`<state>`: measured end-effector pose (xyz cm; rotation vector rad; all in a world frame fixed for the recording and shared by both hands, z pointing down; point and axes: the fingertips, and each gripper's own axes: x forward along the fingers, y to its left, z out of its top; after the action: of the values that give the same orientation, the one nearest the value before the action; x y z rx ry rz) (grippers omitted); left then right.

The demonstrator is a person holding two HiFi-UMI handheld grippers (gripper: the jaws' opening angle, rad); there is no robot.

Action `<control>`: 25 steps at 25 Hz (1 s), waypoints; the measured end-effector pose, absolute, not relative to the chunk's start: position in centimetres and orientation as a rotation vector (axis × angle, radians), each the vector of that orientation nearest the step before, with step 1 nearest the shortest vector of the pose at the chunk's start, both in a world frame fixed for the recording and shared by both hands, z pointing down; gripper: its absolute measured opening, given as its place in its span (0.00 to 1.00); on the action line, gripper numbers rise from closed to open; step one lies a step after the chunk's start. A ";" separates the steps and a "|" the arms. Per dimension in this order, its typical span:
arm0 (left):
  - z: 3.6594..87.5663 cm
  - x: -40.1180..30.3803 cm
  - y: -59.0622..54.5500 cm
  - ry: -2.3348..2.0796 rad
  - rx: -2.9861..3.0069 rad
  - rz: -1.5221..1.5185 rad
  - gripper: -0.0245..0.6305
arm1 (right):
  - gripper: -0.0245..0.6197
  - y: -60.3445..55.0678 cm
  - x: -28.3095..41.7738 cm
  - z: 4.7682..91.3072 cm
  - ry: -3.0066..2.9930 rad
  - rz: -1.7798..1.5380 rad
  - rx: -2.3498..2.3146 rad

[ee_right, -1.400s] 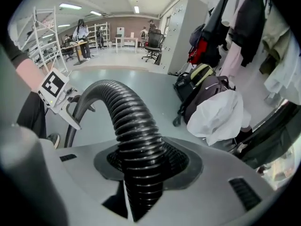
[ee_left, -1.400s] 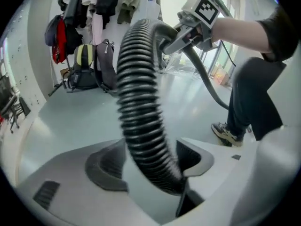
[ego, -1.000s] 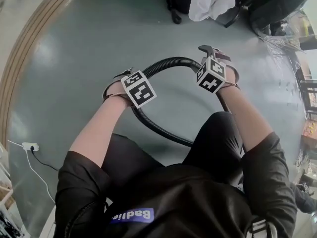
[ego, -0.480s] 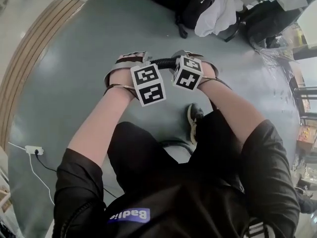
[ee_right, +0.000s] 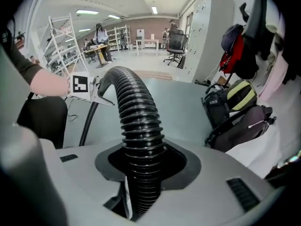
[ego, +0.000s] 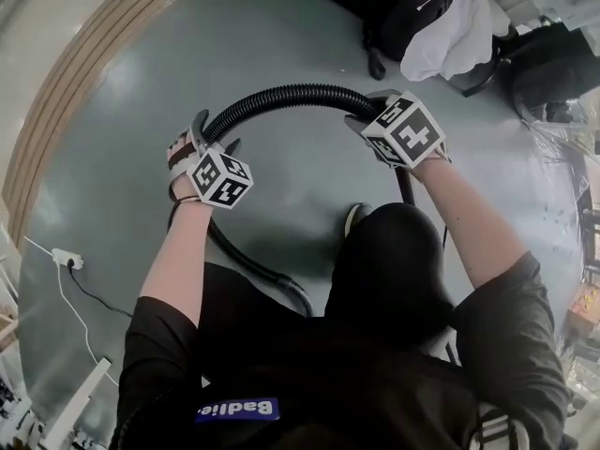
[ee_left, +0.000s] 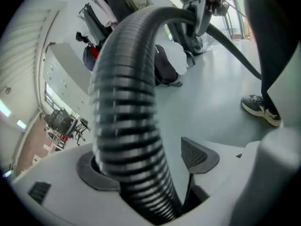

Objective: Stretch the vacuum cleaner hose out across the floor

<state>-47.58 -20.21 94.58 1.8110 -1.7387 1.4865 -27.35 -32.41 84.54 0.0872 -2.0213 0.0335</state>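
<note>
A black ribbed vacuum hose (ego: 281, 92) arcs above the grey floor between my two grippers, and its other stretch trails under my left arm toward the legs. My left gripper (ego: 214, 131) is around the hose (ee_left: 124, 102). Its jaws have just been opening, and the right pad (ee_left: 200, 154) stands apart from the ribs. My right gripper (ego: 370, 109) is shut on the hose (ee_right: 136, 112); its jaws have just been closing, and the ribs now sit tight in the gripper (ee_right: 141, 168). From the right gripper view, the left gripper (ee_right: 94, 91) shows at the hose's far end.
Bags and a white cloth (ego: 450, 26) lie heaped at the far right. A power strip (ego: 67, 261) with its cable sits at the left. A wooden strip (ego: 66, 111) borders the floor. The person's shoe (ego: 352, 218) stands under the hose arc.
The two grippers, side by side half a second ago, have moved apart. The left one slid left along the hose, the right one went right, and a long arc of hose now shows between them.
</note>
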 end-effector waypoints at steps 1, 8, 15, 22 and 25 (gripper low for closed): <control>95.8 -48.0 -20.1 -1.722 1.780 1.495 0.66 | 0.26 -33.0 -26.8 85.2 -2.022 0.054 0.060; 97.8 -48.5 -23.3 -1.552 1.735 1.690 0.21 | 0.28 -37.5 -23.6 94.7 -1.925 -0.020 -0.152; 93.7 -50.6 -29.9 -1.248 1.695 2.202 0.19 | 0.46 -39.1 -30.4 95.8 -2.075 -0.380 -0.340; 87.1 -45.8 -39.1 -1.070 1.902 2.390 0.19 | 0.45 -40.9 -40.3 90.5 -2.254 -0.578 -0.218; 87.1 -46.8 -40.5 -1.196 1.956 2.396 0.20 | 0.14 -42.7 -42.2 91.1 -2.305 -0.361 -0.119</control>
<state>-46.81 -40.50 87.07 1.9560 -1.1960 2.3964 -42.18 -42.74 91.11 -0.1187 -2.3048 -0.3614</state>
